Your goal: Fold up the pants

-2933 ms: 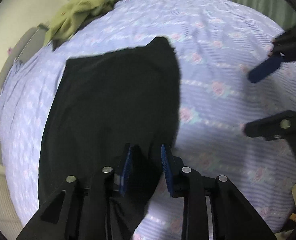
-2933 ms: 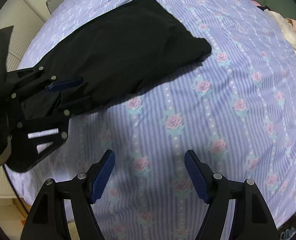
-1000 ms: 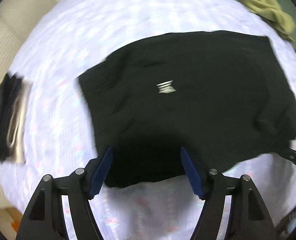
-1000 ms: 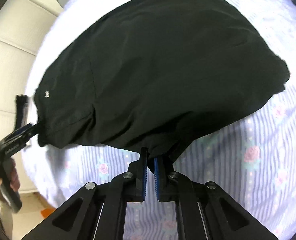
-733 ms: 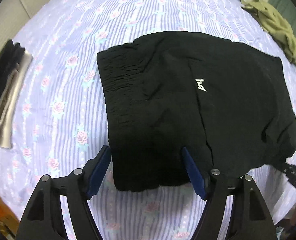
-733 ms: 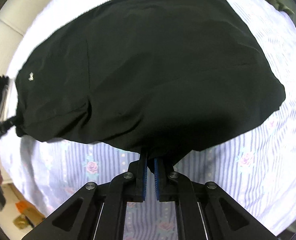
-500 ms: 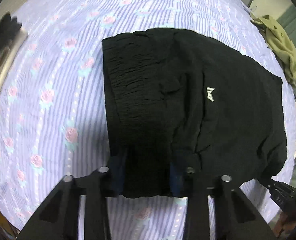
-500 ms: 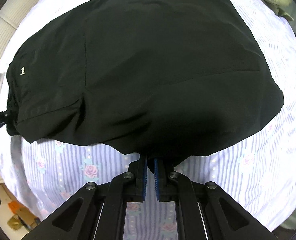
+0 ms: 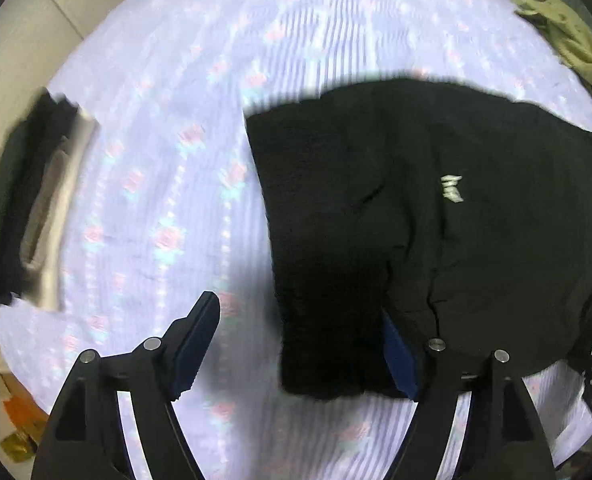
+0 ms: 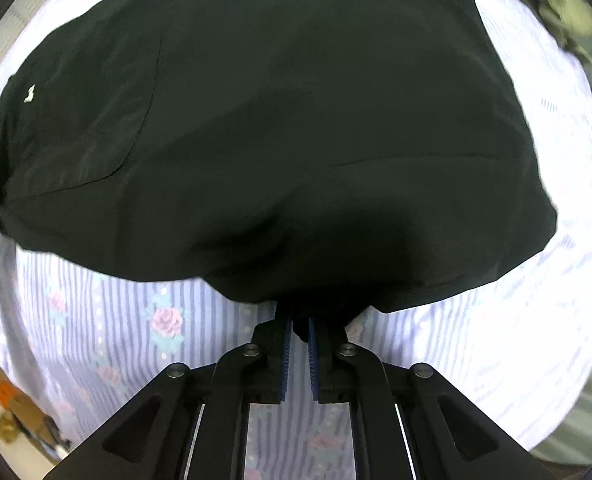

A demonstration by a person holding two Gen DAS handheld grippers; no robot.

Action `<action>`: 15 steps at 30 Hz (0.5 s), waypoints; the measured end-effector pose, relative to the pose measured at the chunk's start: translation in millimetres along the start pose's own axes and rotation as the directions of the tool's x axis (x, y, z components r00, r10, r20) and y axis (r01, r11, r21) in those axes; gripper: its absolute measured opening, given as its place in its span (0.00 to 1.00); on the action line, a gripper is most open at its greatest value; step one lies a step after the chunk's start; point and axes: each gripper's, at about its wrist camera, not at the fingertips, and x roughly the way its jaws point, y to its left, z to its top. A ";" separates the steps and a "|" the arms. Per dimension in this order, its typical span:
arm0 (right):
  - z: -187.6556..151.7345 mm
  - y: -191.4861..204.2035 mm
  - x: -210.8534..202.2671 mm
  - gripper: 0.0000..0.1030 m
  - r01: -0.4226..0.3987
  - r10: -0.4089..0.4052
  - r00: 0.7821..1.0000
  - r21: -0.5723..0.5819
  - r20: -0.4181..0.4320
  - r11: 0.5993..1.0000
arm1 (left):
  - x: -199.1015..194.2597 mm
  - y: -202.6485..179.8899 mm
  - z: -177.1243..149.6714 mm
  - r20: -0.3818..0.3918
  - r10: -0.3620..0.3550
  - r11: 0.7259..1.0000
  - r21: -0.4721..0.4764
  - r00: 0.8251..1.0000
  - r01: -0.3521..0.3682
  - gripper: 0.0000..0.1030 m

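Observation:
Black pants point(image 9: 436, 216) with a small white logo lie folded on the flowered, lilac-striped bedsheet point(image 9: 167, 168). My left gripper point(image 9: 300, 312) hovers over their near waistband corner. Its jaws are opening wide. The left finger point(image 9: 195, 340) stands over bare sheet, and the right finger point(image 9: 400, 360) sits at the fabric's edge; neither pad presses on the cloth. In the right wrist view the pants point(image 10: 275, 128) fill most of the frame. My right gripper point(image 10: 299, 326) pinches their near edge between its blue pads, the jaws just starting to part.
A stack of folded dark and beige clothes point(image 9: 27, 208) lies at the sheet's left edge. An olive garment point(image 9: 568, 36) is crumpled at the far right, also the olive garment point(image 10: 556, 4). Floor with an orange item point(image 9: 19, 412) shows past the bed's near left edge.
The left gripper, shut on the waistband corner half a second ago, now stands wide open and has shifted left. The right gripper keeps pinching the pants' edge.

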 end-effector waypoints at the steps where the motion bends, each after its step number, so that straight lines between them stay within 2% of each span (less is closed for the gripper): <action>1: -0.8 4.2 -8.6 0.17 0.018 -0.018 1.000 -0.007 0.006 1.000 | -16.4 2.6 -0.6 0.047 0.032 0.999 0.018 0.998 -0.033 0.85; 3: -4.4 6.5 -31.9 0.48 0.026 -0.026 0.998 -0.005 0.051 1.000 | -35.8 6.0 -0.9 0.126 0.071 0.996 0.045 0.989 -0.078 0.85; 4: -6.1 6.8 -48.4 0.52 0.032 -0.031 0.996 -0.002 0.087 0.999 | -44.1 7.4 0.3 0.165 0.085 0.993 0.064 0.983 -0.096 0.86; 6: -6.3 10.7 -70.0 0.55 0.048 -0.048 0.988 -0.001 0.147 0.999 | -51.1 9.9 4.2 0.206 0.031 0.993 0.107 0.978 -0.054 0.86; 8: -1.5 17.7 -84.9 0.55 0.045 -0.042 0.981 -0.011 0.191 0.999 | -46.2 8.9 14.6 0.210 -0.035 0.991 0.135 0.977 0.007 0.83; 9: 0.0 21.6 -88.3 0.55 0.038 -0.034 0.978 -0.014 0.206 0.999 | -42.3 12.8 11.8 0.206 -0.061 0.989 0.142 0.977 0.032 0.79; 11: 9.8 28.2 -89.7 0.55 0.042 -0.037 0.971 -0.015 0.235 0.999 | -30.3 8.8 18.2 0.170 -0.128 0.984 0.143 0.977 0.104 0.56; 13: 15.6 26.3 -82.2 0.55 0.022 -0.019 0.970 -0.010 0.241 1.000 | -10.2 0.9 20.7 0.114 -0.205 0.973 0.134 0.972 0.189 0.45; 15: 26.2 26.7 -80.1 0.55 -0.005 0.002 0.969 0.013 0.247 1.000 | 2.7 -9.2 18.1 0.077 -0.192 0.972 0.153 0.978 0.179 0.42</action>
